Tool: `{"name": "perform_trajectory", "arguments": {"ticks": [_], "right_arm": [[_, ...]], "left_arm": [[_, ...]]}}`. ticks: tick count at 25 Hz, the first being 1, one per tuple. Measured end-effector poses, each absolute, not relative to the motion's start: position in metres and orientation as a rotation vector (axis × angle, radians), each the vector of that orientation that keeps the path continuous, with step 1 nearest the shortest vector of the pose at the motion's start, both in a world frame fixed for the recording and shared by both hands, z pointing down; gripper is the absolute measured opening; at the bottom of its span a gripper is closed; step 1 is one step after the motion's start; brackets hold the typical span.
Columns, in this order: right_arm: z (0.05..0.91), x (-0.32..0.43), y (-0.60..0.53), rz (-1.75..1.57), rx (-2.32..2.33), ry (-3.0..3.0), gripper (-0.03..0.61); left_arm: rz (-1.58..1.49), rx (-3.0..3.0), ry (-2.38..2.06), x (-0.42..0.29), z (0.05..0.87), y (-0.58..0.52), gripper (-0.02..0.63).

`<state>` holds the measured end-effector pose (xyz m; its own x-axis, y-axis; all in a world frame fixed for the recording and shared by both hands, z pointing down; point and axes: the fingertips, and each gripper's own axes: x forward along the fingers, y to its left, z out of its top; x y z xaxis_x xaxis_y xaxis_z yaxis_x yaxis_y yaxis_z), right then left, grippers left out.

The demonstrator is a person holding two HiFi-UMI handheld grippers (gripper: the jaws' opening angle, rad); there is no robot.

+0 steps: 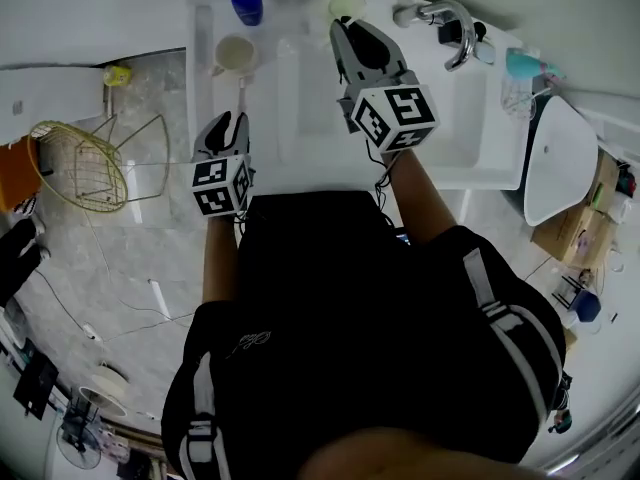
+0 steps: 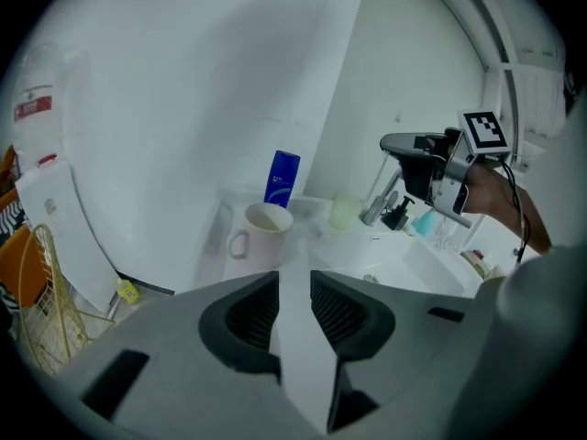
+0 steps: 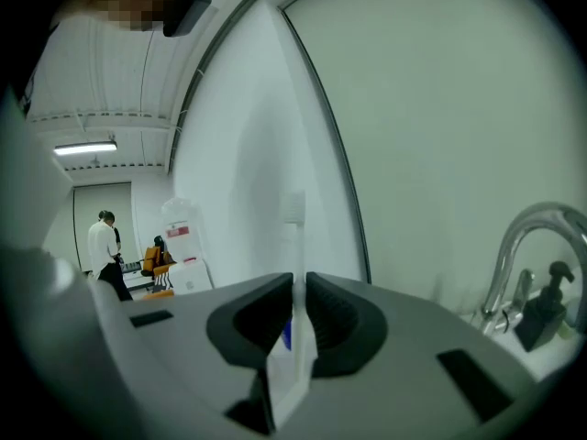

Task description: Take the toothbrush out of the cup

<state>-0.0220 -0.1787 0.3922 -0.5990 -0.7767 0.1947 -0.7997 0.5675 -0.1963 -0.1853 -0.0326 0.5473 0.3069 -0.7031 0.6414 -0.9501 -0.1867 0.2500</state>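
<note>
In the right gripper view a white toothbrush (image 3: 293,211) stands upright between the jaws of my right gripper (image 3: 300,284), which is shut on its handle. Its head rises above the fingertips against the white wall. In the head view the right gripper (image 1: 350,30) hangs high over the back of the counter, near a pale green cup (image 1: 346,6). A white mug (image 1: 237,54) (image 2: 261,230) stands on the counter's left. My left gripper (image 1: 228,120) (image 2: 293,282) sits just short of it, open, nothing between its jaws.
A blue cup (image 1: 246,5) (image 2: 282,178) stands behind the mug. The chrome faucet (image 1: 450,23) and a dark soap dispenser (image 1: 452,36) are at the right, over the white sink basin (image 1: 470,118). A gold wire basket (image 1: 85,163) sits on the floor at left.
</note>
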Motion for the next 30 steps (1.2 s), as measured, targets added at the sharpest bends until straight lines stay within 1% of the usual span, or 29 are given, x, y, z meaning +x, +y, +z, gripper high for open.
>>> {"name": "perform_trajectory", "arguments": {"ticks": [5, 10, 21, 27, 30], "right_arm": [[0.424, -0.055, -0.144, 0.565, 1.271, -2.658, 0.049], [0.455, -0.084, -0.113, 0.61, 1.148, -2.59, 0.049], [0.515, -0.116, -0.07, 0.948, 0.986, -2.488, 0.049], [0.539, -0.134, -0.054, 0.985, 0.894, -2.452, 0.051], [0.548, -0.143, -0.048, 1.087, 0.851, -2.437, 0.051]], "left_arm": [[0.527, 2.0, -1.421, -0.204, 0.553, -0.029, 0.112], [0.532, 2.022, -1.39, -0.218, 0.557, -0.024, 0.112], [0.532, 2.01, -1.352, -0.224, 0.574, -0.004, 0.112], [0.534, 1.991, -1.362, -0.231, 0.58, 0.003, 0.112], [0.551, 1.99, -1.371, -0.234, 0.58, 0.005, 0.112]]}}
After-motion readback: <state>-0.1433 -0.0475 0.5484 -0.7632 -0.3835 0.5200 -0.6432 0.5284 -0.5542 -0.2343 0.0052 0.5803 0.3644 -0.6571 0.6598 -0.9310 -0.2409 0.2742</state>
